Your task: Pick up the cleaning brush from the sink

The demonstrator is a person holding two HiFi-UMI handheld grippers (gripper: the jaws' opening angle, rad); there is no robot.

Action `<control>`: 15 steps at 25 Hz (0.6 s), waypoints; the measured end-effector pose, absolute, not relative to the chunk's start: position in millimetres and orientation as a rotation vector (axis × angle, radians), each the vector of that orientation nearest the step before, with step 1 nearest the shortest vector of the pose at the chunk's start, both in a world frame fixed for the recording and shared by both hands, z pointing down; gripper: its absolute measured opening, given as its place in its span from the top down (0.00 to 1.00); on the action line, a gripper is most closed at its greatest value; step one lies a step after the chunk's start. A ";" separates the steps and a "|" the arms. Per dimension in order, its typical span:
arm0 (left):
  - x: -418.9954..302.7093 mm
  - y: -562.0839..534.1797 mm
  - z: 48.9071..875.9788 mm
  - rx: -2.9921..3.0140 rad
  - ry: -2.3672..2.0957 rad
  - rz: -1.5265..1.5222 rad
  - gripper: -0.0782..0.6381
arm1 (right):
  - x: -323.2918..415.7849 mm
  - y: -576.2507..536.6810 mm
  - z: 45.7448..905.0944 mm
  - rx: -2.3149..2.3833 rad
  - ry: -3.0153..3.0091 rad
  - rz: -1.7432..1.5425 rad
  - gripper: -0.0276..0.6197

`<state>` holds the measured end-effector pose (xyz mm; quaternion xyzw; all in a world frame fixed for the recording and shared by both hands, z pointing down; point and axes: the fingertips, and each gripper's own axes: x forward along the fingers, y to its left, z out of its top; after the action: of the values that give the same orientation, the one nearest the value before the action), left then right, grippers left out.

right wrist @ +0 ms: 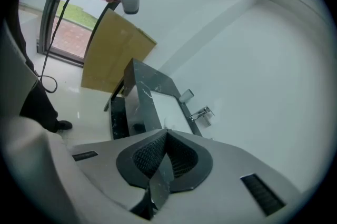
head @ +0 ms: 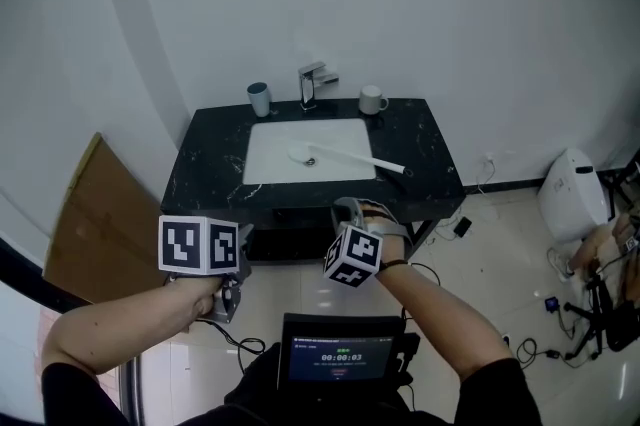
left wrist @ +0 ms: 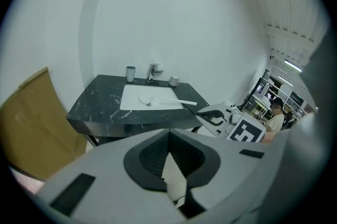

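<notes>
Black worktop [head: 205, 176]: stone, white-veined, set against the wall; its front edge lies between me and the basin.
Sink [head: 268, 162]: white rectangular basin sunk in the worktop's middle, open above.
Cleaning brush [head: 350, 155]: white, lying in the sink, head by the drain, handle slanting right, its end at the basin's right rim.
Back edge: faucet [head: 312, 84] in the centre, blue cup [head: 259, 98] to its left, mug [head: 372, 100] to its right, all apart from the brush.
Left gripper [left wrist: 169, 132]: my fingers are together, nothing between them; short of the front edge, over the floor.
Right gripper [right wrist: 166, 131]: fingers together, empty; also short of the front edge.
Left side: cardboard sheet [head: 95, 214] leaning on the wall beside the worktop.
</notes>
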<state>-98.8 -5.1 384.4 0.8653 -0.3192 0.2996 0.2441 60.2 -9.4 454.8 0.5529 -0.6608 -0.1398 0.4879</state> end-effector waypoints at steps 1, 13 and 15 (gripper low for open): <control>-92.2 -6.2 381.6 2.369 -0.882 0.804 0.87 | 65.9 -10.6 447.2 1.344 -1.623 -0.319 0.94; -31.0 -124.0 365.1 2.368 -1.009 0.682 0.87 | 133.0 -122.4 404.6 1.338 -1.849 0.046 0.94; -18.8 -160.0 362.2 2.386 -1.048 0.660 0.87 | 149.9 -160.4 411.6 1.336 -1.873 0.153 0.94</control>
<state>-18.8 -160.0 362.2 0.8648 -0.3799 0.2393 0.2247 149.9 -160.4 411.6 0.5296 -0.7423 0.0608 0.4059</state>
